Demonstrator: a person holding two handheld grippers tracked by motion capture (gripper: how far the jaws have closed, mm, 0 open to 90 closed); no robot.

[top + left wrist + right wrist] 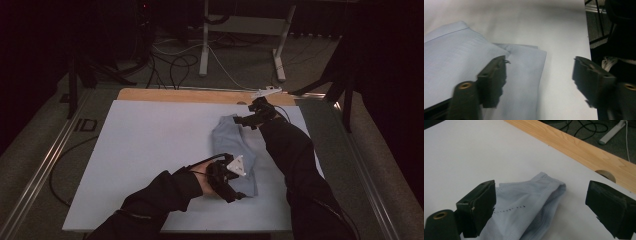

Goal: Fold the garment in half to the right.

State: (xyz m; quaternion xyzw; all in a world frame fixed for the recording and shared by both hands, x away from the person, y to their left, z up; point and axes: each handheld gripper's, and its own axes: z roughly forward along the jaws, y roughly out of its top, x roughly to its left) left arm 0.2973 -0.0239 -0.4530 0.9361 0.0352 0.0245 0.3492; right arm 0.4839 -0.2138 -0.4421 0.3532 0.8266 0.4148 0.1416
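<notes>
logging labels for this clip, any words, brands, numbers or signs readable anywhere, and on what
"ID": pale letters on the dark floor strip left of the table, dim, so this reading is unsure.
Light blue folded garment: no print or tag readable.
Left gripper and right gripper: no markings readable.

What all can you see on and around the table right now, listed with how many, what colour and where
Garment: one, pale blue, folded, lying right of centre on the sheet.
Sheet: one, white, covering most of the table top.
Table: one, light wood, bare strip along the far edge with a round hole.
Desk frame: one, white legs, on the floor beyond the table.
Cables: several, dark and white, on the floor behind the table.
Left gripper: one, black, open, over the garment's near end.
Right gripper: one, black, open, over the garment's far end.
Sleeves: two, black, entering from the near edge.
</notes>
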